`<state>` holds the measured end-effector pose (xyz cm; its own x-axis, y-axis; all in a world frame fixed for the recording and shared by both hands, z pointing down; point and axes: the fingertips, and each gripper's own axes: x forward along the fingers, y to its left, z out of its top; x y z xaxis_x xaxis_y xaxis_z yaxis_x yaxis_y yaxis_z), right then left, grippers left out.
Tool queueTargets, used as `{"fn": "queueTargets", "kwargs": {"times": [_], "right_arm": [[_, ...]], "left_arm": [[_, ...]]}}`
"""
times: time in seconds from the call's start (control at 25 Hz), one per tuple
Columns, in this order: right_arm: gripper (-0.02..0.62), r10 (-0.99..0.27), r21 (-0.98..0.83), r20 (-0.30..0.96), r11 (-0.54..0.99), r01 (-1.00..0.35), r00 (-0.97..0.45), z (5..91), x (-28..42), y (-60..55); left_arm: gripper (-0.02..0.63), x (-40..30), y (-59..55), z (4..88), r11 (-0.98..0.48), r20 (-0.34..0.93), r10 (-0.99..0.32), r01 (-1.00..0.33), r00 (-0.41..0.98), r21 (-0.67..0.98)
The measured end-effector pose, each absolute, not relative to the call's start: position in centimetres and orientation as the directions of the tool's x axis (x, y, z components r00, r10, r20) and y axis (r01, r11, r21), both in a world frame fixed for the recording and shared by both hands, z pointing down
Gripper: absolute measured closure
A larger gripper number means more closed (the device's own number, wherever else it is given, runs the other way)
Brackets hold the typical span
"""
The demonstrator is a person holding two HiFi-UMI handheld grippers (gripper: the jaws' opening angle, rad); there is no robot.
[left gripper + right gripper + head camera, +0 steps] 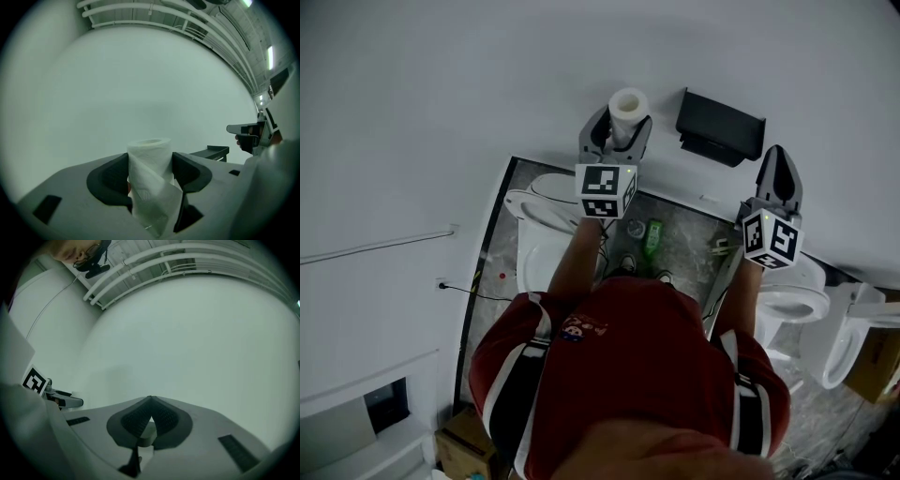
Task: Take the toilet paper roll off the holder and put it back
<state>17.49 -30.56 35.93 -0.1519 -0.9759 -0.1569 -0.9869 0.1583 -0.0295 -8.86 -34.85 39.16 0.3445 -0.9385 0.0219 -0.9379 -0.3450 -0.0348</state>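
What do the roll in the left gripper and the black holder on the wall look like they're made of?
Toilet paper roll: soft white tissue paper, matte; a loose sheet hangs creased off its side. Holder: black, smooth, flat-sided; probably plastic or painted metal, too small to tell which.

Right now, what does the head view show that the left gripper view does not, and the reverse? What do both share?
Head view only: white toilets on the floor, a green bottle, the person's red shirt. Left gripper view only: overhead pipes and lights. Both: the paper roll gripped by the left gripper, and the black holder on the wall.
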Motion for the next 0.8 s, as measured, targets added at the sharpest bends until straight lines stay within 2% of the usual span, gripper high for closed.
{"fn": "queueTargets", "kwargs": {"times": [0.8], "right_arm": [[0.588, -0.982, -0.024, -0.135, 0.133, -0.991, -0.129, 36.8, 17.2, -29.7]], "left_arm": [[0.293, -8.8, -34.3, 40.5, -0.37, 0.038, -0.929, -0.929, 0.369, -0.031]]}}
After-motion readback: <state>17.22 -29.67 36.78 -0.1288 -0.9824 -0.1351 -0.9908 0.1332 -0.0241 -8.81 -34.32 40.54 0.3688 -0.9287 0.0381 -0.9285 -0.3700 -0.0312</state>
